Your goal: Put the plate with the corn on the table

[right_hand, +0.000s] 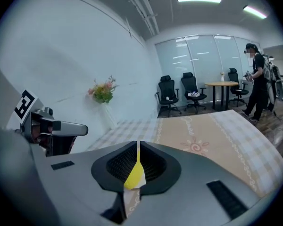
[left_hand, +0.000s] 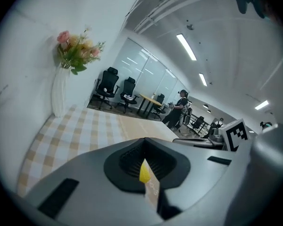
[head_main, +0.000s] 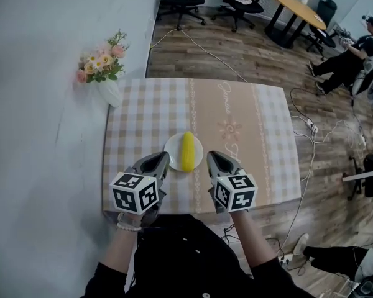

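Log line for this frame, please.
left gripper: shut on plate | right gripper: shut on plate | corn: on plate | plate: over near edge of table, contact unclear

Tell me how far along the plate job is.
Done: the plate with the corn is over the table, near its front edge. In hand: the left gripper and the right gripper each pinch its rim. Left: setting it down, if it isn't resting already, which I can't tell, and letting go.

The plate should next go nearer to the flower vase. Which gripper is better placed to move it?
Left, probably. The left gripper grips the round white plate on the side of the white vase with flowers; the right gripper is beyond the yellow corn cob.
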The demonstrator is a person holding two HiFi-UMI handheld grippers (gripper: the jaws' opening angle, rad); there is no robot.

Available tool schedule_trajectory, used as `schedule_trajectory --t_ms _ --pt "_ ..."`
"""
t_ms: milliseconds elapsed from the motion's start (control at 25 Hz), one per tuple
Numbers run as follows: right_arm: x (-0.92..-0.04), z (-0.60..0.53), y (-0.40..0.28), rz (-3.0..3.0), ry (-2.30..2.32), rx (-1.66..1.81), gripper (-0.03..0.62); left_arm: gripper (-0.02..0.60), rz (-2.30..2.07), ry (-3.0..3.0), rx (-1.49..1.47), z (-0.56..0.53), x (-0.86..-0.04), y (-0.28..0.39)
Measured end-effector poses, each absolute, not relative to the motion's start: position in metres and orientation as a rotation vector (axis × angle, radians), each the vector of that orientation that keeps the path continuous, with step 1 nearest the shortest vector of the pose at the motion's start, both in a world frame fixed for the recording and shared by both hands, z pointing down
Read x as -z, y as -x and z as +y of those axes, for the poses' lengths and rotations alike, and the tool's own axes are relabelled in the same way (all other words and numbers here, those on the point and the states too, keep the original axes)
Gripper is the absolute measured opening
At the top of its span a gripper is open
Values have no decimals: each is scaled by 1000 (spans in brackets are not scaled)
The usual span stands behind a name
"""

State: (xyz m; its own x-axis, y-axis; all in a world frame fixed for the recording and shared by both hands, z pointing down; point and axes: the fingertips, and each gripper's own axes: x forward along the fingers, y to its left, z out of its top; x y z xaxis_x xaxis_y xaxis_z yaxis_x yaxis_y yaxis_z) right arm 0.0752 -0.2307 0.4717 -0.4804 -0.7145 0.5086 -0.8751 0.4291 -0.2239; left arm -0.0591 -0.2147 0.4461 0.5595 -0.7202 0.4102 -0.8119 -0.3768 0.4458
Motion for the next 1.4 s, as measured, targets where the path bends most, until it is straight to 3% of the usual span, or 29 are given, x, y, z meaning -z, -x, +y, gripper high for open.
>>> schedule_trajectory --t_ms 600,1400 --pt "-374 -211 -74 -2447 -1389 -186 52 14 -1334 -2456 -169 -193 -363 53" --pt "-308 -188 -56 -2522 -1376 3 52 14 -1339 -2498 -77 -167 -320 54"
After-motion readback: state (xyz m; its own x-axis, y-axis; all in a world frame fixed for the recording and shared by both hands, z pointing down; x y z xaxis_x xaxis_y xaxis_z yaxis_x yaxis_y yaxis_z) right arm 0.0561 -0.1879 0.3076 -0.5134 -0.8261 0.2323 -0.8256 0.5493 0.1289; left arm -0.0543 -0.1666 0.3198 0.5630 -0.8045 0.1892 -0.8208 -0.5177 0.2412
